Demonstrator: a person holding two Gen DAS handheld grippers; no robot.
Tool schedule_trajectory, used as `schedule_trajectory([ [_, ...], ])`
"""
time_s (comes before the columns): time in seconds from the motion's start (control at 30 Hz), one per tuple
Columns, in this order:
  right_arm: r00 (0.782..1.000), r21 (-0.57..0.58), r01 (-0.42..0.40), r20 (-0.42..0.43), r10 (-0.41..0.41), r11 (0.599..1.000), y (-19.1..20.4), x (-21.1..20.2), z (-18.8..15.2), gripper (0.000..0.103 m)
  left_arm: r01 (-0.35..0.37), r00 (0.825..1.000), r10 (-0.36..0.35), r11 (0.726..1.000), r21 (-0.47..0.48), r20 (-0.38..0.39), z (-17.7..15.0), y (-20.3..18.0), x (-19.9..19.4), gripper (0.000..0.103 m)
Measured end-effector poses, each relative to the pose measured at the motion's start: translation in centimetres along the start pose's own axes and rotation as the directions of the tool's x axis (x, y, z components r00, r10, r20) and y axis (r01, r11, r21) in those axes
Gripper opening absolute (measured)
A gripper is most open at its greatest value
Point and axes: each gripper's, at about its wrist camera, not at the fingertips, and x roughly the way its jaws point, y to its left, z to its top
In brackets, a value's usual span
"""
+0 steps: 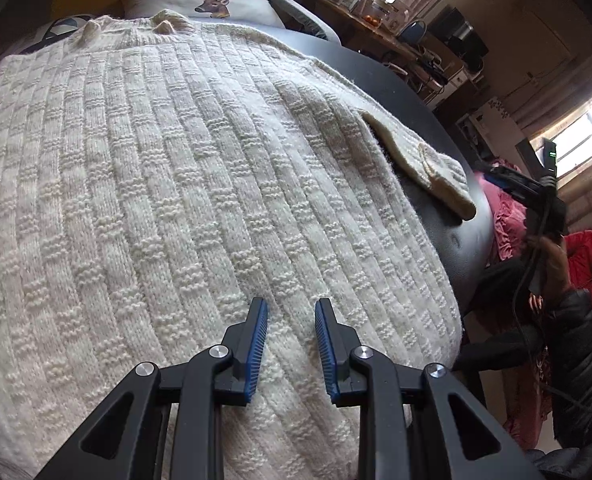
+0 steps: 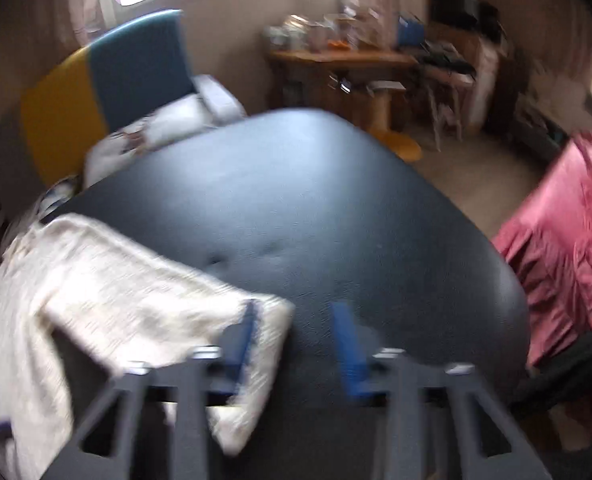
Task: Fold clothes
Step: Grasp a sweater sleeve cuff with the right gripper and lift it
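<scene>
no text, label, brand, number or sign is readable in either view; the right wrist view is blurred.

Cream knit sweater [image 1: 184, 184] flat, sleeve outstretched

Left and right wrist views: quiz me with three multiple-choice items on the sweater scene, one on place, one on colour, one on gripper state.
1. Where does the sweater lie?
A. Spread on the dark padded table
B. On the floor
C. Hung over the chair

2. What colour are the gripper pads?
A. Red
B. Blue
C. Green

3. How does the left gripper stand?
A. Shut on the sleeve
B. Shut on nothing
C. Open above the knit

Answers:
1. A, since the cream knit covers the table top in both views.
2. B, as the ribbed pads show blue.
3. C, because a clear gap with bare knit shows between its fingers. The right gripper, though blurred, is open too, by the sleeve cuff.
</scene>
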Motion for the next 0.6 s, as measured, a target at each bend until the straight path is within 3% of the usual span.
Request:
schedule_trajectory([
  [0.03, 0.999, -0.062, -0.014, 0.039, 0.016, 0.998, 1.7, -1.2, -0.6, 0.098, -0.005, 1.0, 0.005, 1.0, 0.001, -0.004, 0.1, -0.1, 0.0, 0.025],
  [0.1, 0.993, -0.177, -0.027, 0.112, 0.048, 0.984, 5.0, -3.0, -1.8, 0.103, -0.014, 1.0, 0.015, 1.0, 0.014, -0.007, 0.1, -0.4, 0.1, 0.027],
  [0.23, 0.995, -0.307, 0.029, 0.099, 0.001, 0.951, 10.3, -1.6, -3.5, 0.103, -0.004, 1.0, 0.004, 1.0, -0.006, 0.004, -0.1, -0.2, 0.0, 0.027],
  [0.37, 0.998, -0.332, 0.052, 0.057, -0.035, 0.942, 11.5, 0.4, -4.3, 0.103, 0.034, 0.999, -0.033, 0.998, -0.053, 0.022, -0.4, 0.7, -0.2, 0.026],
  [0.47, 0.997, -0.341, 0.082, 0.039, -0.073, 0.936, 11.6, 1.6, -4.2, 0.077, 0.056, 0.998, -0.054, 0.996, -0.072, 0.031, -0.5, 1.2, -0.4, 0.026],
  [0.53, 0.996, -0.337, 0.082, 0.008, -0.084, 0.938, 11.2, 2.8, -3.8, 0.054, 0.063, 0.998, -0.061, 0.995, -0.077, 0.033, -0.6, 1.5, -0.5, 0.026],
  [0.6, 0.996, -0.343, 0.073, -0.023, -0.086, 0.936, 10.5, 4.1, -3.4, 0.051, 0.069, 0.997, -0.066, 0.994, -0.08, 0.036, -0.7, 1.7, -0.6, 0.026],
])
